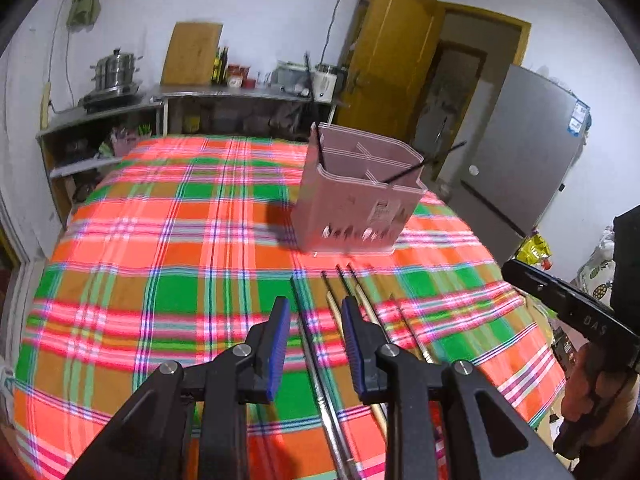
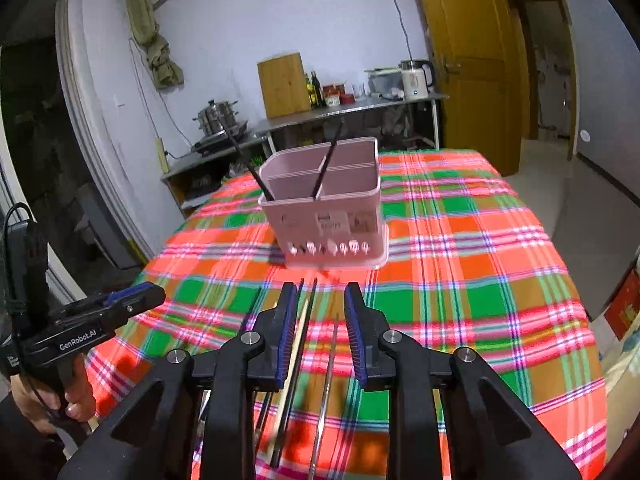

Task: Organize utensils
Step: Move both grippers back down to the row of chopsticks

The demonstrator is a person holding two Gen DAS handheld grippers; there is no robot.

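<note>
A pink utensil holder [image 1: 356, 196] with divided compartments stands on the plaid tablecloth [image 1: 160, 240]; it also shows in the right wrist view [image 2: 324, 204]. Two black chopsticks [image 1: 420, 166] lean in it. Several chopsticks lie on the cloth in front of it: black ones [image 1: 308, 332], a pale wooden one [image 1: 340, 320], and in the right wrist view a wooden one [image 2: 298, 340] and a metal one [image 2: 328, 364]. My left gripper [image 1: 316, 320] is open above the loose chopsticks, holding nothing. My right gripper [image 2: 322, 306] is open above them too, empty.
The table edge falls away on the right [image 1: 532, 320]. A grey fridge [image 1: 520, 152] and a wooden door [image 1: 392, 52] stand behind. A steel counter [image 1: 240, 94] with pots and a kettle lines the back wall. The right gripper's body [image 1: 572, 308] shows at the right of the left wrist view.
</note>
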